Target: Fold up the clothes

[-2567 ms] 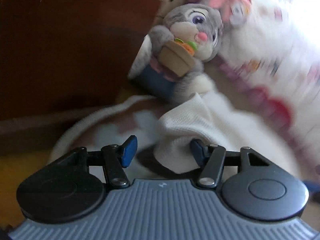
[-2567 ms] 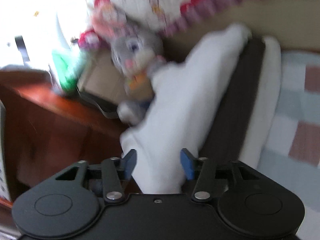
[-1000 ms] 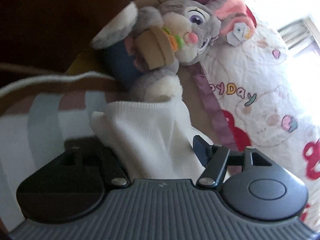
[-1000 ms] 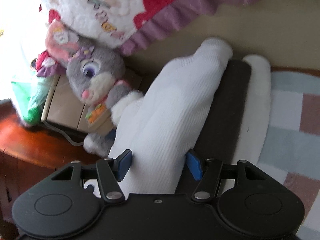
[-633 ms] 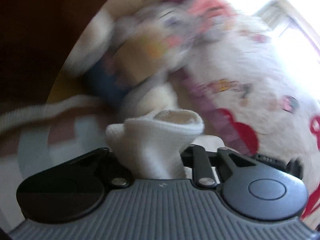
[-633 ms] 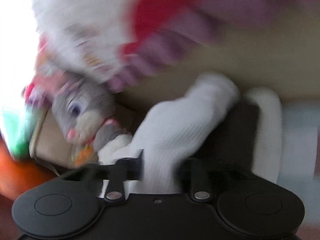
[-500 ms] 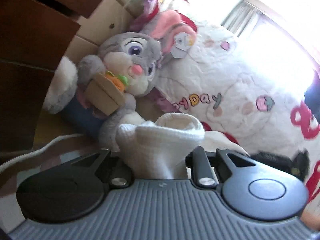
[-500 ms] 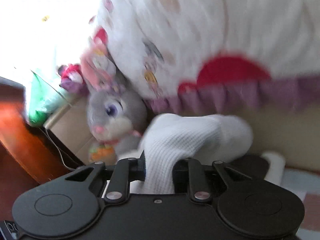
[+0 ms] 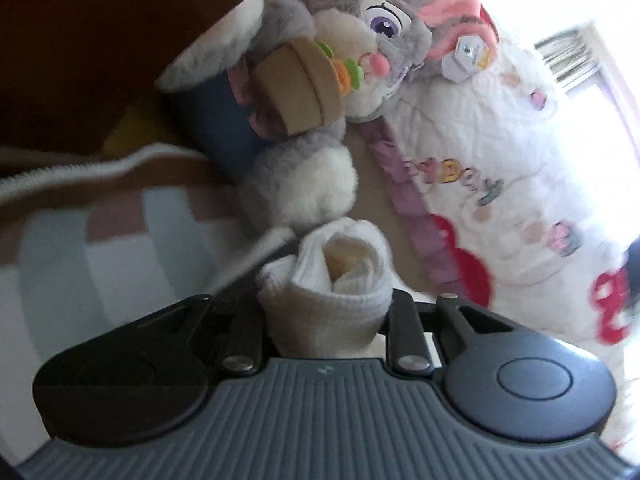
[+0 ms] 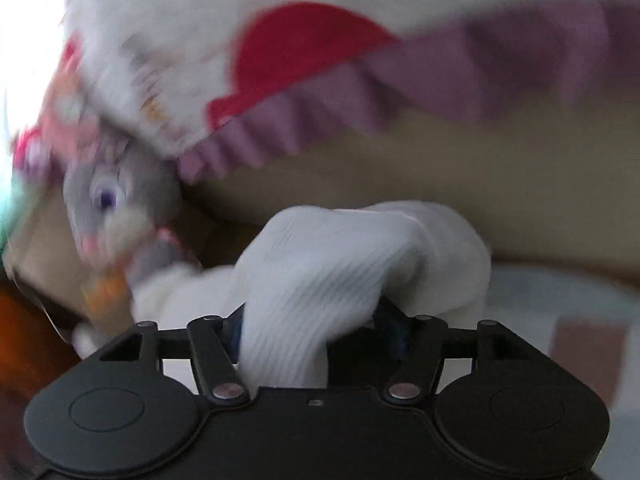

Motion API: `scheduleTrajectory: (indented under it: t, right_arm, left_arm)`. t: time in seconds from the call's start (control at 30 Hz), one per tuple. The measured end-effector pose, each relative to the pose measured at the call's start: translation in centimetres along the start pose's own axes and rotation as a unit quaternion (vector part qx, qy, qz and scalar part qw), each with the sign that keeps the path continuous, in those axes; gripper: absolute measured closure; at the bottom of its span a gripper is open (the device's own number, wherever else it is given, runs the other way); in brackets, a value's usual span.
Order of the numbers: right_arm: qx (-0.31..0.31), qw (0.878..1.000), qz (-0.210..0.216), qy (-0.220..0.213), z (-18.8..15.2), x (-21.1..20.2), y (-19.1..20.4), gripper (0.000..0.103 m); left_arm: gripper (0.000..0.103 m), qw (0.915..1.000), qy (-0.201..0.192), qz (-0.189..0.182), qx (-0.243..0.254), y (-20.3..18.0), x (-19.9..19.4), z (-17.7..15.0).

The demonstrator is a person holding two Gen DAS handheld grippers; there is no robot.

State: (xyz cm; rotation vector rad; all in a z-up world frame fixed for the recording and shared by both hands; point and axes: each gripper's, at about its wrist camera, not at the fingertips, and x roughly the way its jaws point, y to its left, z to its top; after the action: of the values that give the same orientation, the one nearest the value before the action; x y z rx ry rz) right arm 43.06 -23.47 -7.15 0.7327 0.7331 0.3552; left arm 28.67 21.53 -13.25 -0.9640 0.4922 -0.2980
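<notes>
Two grippers each clamp part of a white ribbed sock: in the left wrist view the left gripper [image 9: 326, 312] pinches the sock [image 9: 344, 280] at its open cuff, the roll of knit bulging up between the closed-in jaws; in the right wrist view, which is blurred, the right gripper [image 10: 308, 328] is clenched on another stretch of white ribbed sock [image 10: 320, 272] that arches up and away from it. Whether both hold the same sock cannot be told. Readable writing sits on a white quilted pillow [image 9: 520, 184] with a purple frill and red patches: coloured letters ending "yDay", the start hidden. Just beyond the sock lies a grey plush rabbit [image 9: 352, 60] with a purple eye, pink nose and a small tag at its ear whose print is too small to read. Underneath is a bed cover [image 9: 100, 240] in pale blue, white and brownish-pink checks. Dark brown wooden furniture [image 9: 80, 40] stands at the left; bright window light washes out the right.
</notes>
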Motion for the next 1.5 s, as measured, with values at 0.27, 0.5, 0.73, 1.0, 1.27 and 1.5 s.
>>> scheduleTrajectory:
  t: [0.27, 0.5, 0.73, 1.0, 1.27, 1.5]
  right_arm:
    - [-0.150, 0.985, 0.062, -0.052, 0.3, -1.5, 5.7, 0.072]
    - [-0.116, 0.987, -0.111, 0.031, -1.0, -0.4, 3.2, 0.047]
    - [0.027, 0.996, 0.076, 0.028, -7.7, -7.9, 1.3, 0.043]
    - [-0.049, 0.993, 0.053, 0.096, -15.6, -10.3, 4.0, 0.030]
    - [-0.117, 0.987, 0.019, 0.107, -16.6, -9.5, 6.4, 0.065]
    - [-0.169, 0.978, 0.011, 0.124, -18.2, -9.6, 7.4, 0.064]
  left_arm:
    - [0.092, 0.9818, -0.048, 0.077, 0.167, -6.1, -3.2, -1.0]
    - [0.082, 0.9958, 0.012, 0.078, 0.047, -0.9, -1.0, -0.1]
    - [0.082, 0.9931, 0.030, 0.036, 0.107, -2.6, -1.9, 0.1]
    - [0.085, 0.9869, 0.011, 0.098, 0.128, -3.5, -2.2, 0.2]
    - [0.082, 0.9675, -0.056, 0.207, 0.135, -5.3, -4.2, -0.9]
    - [0.083, 0.9589, -0.106, 0.207, 0.162, -6.9, -7.0, -0.9]
